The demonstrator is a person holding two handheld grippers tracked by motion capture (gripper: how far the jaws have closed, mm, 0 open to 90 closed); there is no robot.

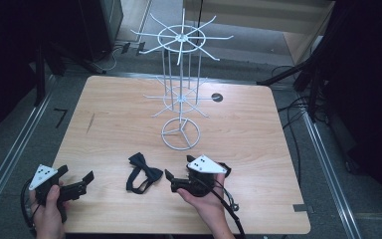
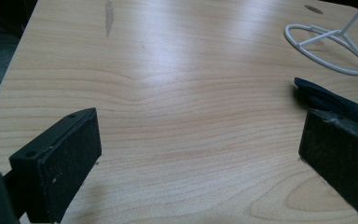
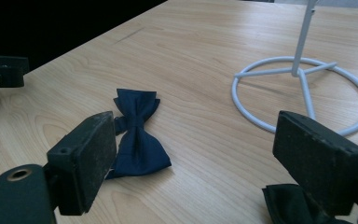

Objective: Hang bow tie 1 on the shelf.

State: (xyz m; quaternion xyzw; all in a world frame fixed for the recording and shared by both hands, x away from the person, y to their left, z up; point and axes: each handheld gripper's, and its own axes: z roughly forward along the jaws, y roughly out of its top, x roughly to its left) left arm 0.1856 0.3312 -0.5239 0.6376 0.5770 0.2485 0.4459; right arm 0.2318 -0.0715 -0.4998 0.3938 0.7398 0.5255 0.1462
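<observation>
A dark navy bow tie (image 1: 143,172) lies flat on the wooden table (image 1: 238,144) near its front edge, its strap looped beside it. A white wire display stand (image 1: 180,84) with hooked arms rises behind it on a ring base. My left gripper (image 1: 75,175) rests at the front left, open and empty, with the bow tie (image 2: 330,100) at the right past its jaw. My right gripper (image 1: 178,167) sits just right of the tie, open, pointing left. The bow tie (image 3: 137,133) lies ahead between its jaws, untouched, and a dark strap (image 3: 286,205) shows at the bottom right.
The stand's ring base (image 3: 303,93) sits close ahead of my right gripper, and the same base (image 2: 328,46) is far right of my left one. A round cable hole (image 1: 217,97) lies at the table's back. Dark frames and cables surround the table on the floor.
</observation>
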